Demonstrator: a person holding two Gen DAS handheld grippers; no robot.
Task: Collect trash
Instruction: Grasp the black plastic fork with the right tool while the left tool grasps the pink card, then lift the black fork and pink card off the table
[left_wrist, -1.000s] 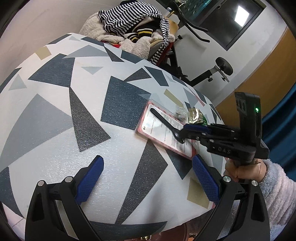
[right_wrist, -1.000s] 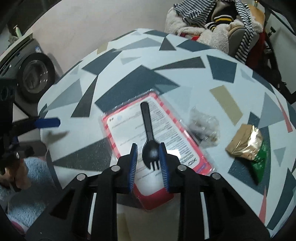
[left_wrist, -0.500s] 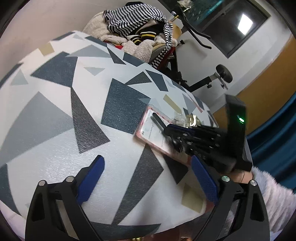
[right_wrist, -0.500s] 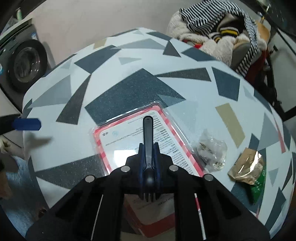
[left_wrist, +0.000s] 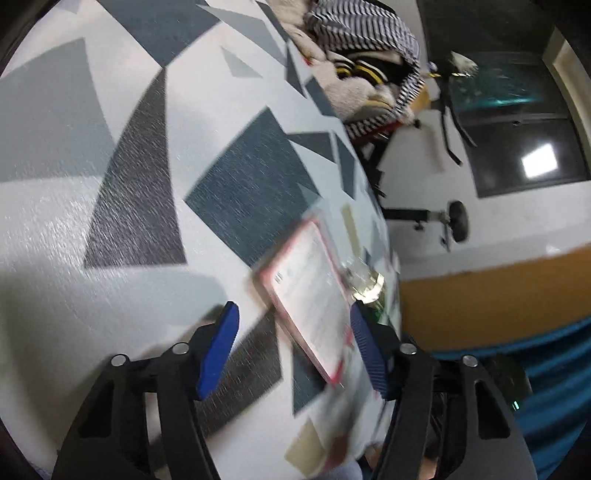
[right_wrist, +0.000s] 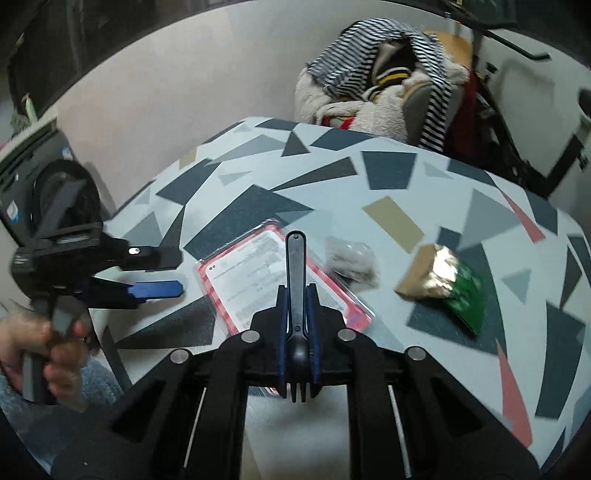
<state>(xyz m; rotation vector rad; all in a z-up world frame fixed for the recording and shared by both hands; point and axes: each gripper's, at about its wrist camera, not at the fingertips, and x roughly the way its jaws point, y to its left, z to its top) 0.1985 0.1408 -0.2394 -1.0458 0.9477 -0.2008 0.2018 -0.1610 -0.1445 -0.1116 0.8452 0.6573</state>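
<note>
Sadly, red-bordered packet (right_wrist: 258, 273) print blurs beyond reading.

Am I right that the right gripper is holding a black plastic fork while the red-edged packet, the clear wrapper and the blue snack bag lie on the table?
Not quite: the snack bag is green and gold, as the right wrist view shows. The right gripper does hold the black plastic fork, and the red-edged packet and clear wrapper lie on the table.
</note>
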